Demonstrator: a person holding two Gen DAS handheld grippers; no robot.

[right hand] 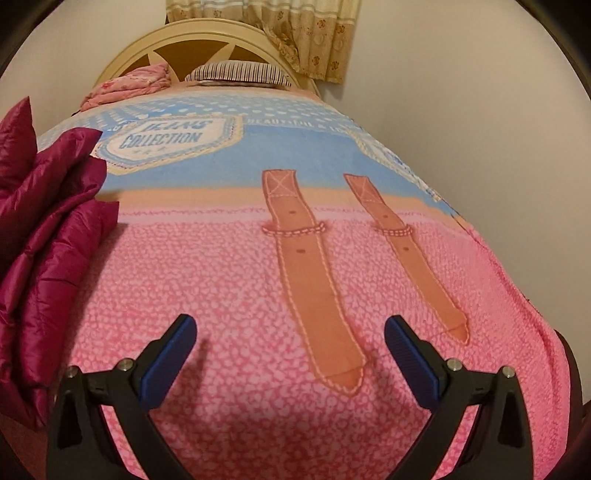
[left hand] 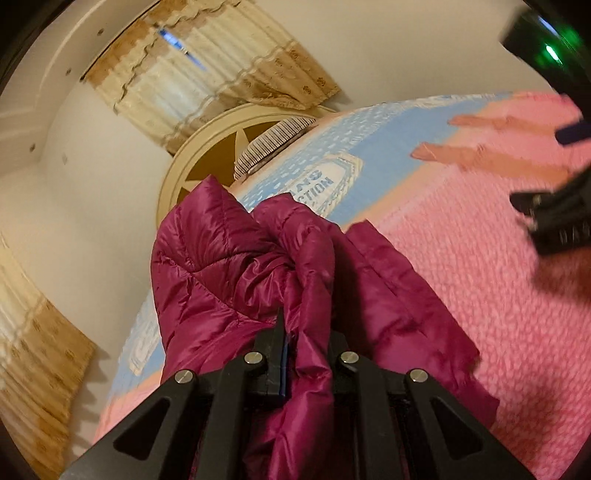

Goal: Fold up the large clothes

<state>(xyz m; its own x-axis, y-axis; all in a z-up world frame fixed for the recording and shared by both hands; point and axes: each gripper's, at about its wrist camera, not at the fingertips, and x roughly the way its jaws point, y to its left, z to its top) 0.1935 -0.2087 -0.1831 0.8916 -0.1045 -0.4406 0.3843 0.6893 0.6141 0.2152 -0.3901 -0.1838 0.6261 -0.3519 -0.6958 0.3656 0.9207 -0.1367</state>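
A magenta quilted puffer jacket hangs bunched in front of my left gripper, which is shut on a fold of it and holds it above the bed. In the right wrist view the jacket fills the left edge, above the pink and blue bedspread. My right gripper is open and empty, low over the pink part of the bedspread. The right gripper also shows blurred at the right edge of the left wrist view.
The bed has a cream round headboard, a striped pillow and a folded pink floral quilt at its far end. Beige curtains hang behind. White walls flank the bed.
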